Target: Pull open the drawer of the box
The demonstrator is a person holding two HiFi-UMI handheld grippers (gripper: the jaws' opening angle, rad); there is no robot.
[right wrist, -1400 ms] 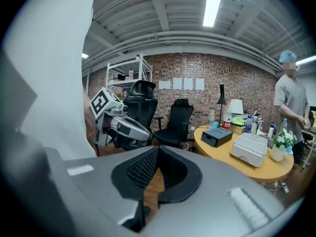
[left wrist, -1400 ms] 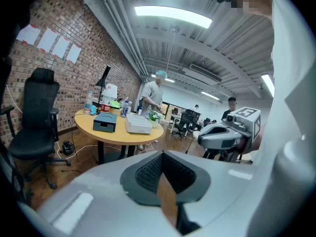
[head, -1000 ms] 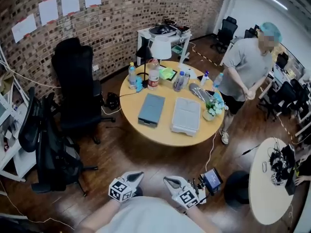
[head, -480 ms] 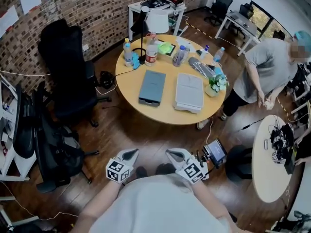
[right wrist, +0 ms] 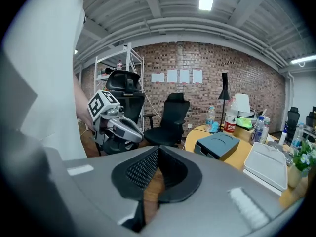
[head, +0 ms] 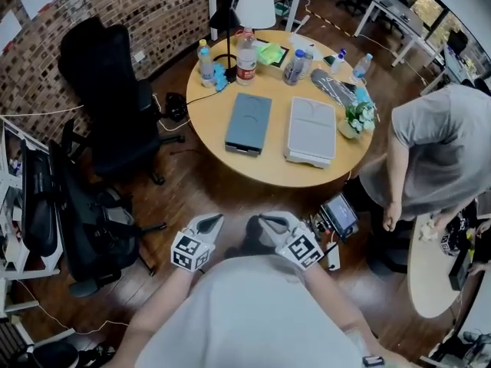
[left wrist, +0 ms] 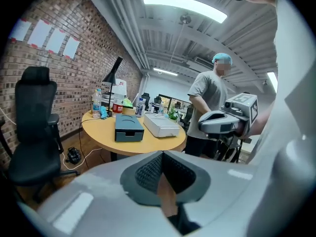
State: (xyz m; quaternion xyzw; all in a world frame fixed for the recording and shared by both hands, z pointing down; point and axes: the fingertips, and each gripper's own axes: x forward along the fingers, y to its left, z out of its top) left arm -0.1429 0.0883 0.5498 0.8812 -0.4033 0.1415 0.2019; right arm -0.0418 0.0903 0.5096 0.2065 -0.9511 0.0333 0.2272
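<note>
The dark blue-grey box (head: 248,123) lies on the round wooden table (head: 230,156), its drawer front facing me and closed. It also shows in the left gripper view (left wrist: 128,127) and the right gripper view (right wrist: 217,146). My left gripper (head: 212,221) and right gripper (head: 265,220) hang close to my torso over the wooden floor, well short of the table. Both are shut with nothing between the jaws. From its own camera the left gripper (left wrist: 162,156) has its jaws met, as does the right gripper (right wrist: 157,152).
A light grey box (head: 311,131) lies beside the dark one. Bottles (head: 245,56), a lamp (head: 229,23) and a small plant (head: 357,118) stand on the table. A person in a grey shirt (head: 441,156) stands at the right. Black chairs (head: 107,90) stand at the left.
My view has moved closer to the table and tilted down. The person at the right has come nearer and bent over. Both grippers stay shut before my torso.
</note>
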